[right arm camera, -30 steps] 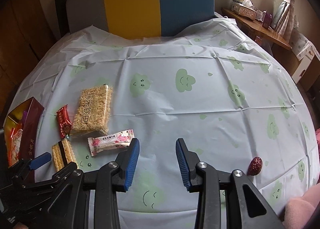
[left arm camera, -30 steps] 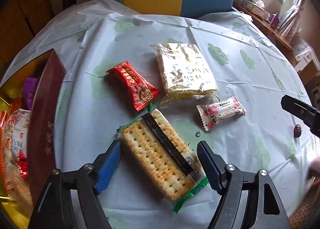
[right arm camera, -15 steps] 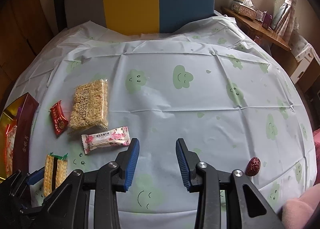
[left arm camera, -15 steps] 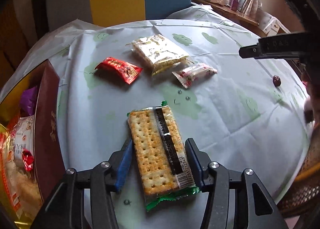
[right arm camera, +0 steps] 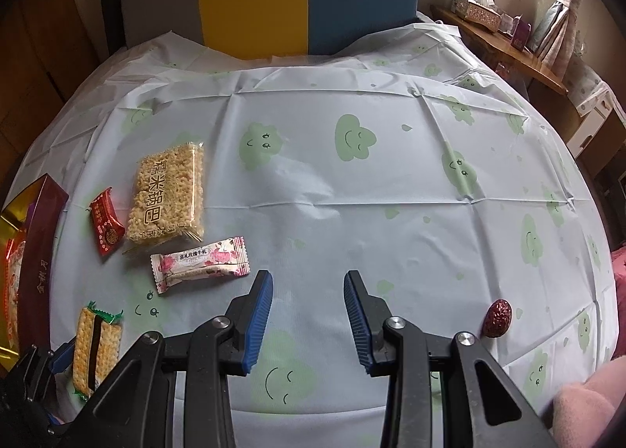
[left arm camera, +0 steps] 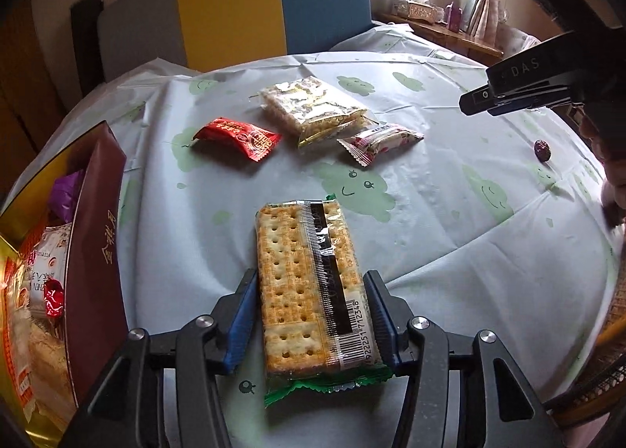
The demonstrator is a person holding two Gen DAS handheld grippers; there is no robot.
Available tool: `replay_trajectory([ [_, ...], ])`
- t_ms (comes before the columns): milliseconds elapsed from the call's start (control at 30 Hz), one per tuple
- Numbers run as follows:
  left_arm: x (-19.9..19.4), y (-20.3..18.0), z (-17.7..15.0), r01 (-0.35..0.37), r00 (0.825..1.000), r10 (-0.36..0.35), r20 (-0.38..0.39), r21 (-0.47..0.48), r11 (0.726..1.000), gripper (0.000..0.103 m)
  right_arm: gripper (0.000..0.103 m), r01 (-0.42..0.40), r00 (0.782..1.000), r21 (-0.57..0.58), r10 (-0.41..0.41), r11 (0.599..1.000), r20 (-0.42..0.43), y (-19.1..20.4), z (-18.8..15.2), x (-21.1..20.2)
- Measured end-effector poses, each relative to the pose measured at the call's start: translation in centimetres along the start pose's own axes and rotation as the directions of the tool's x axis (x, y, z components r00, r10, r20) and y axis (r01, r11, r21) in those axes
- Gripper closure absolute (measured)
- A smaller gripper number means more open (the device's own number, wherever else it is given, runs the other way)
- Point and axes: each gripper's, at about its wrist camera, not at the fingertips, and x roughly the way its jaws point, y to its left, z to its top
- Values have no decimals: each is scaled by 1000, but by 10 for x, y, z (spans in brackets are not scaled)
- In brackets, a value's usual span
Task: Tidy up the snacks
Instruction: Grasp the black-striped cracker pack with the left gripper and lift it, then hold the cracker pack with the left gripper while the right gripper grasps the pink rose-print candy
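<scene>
while the left tongs clamp the crackers just above the counter, the right tongs hang wide, empty; the box holds some snacks, three packets and a date remain out.

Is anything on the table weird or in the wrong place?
Yes, one thing: a small dark red fruit, maybe a date, lies bare and alone near the table's right edge, far from the wrapped snacks grouped on the left. It is the only unwrapped item. Nothing looks spilled or torn.
</scene>
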Motion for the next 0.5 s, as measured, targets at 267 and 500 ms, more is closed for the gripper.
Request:
replay_trajectory([
  [267, -3, -1, -9, -4, 998, 3, 59, 13, 1000, 49, 54, -100, 995, -34, 99, 994, -33, 16, -3, 6],
  [500, -6, -1, -13, -6, 995, 4, 95, 20, 1000, 49, 47, -146, 988, -71, 141, 987, -70, 39, -4, 16],
])
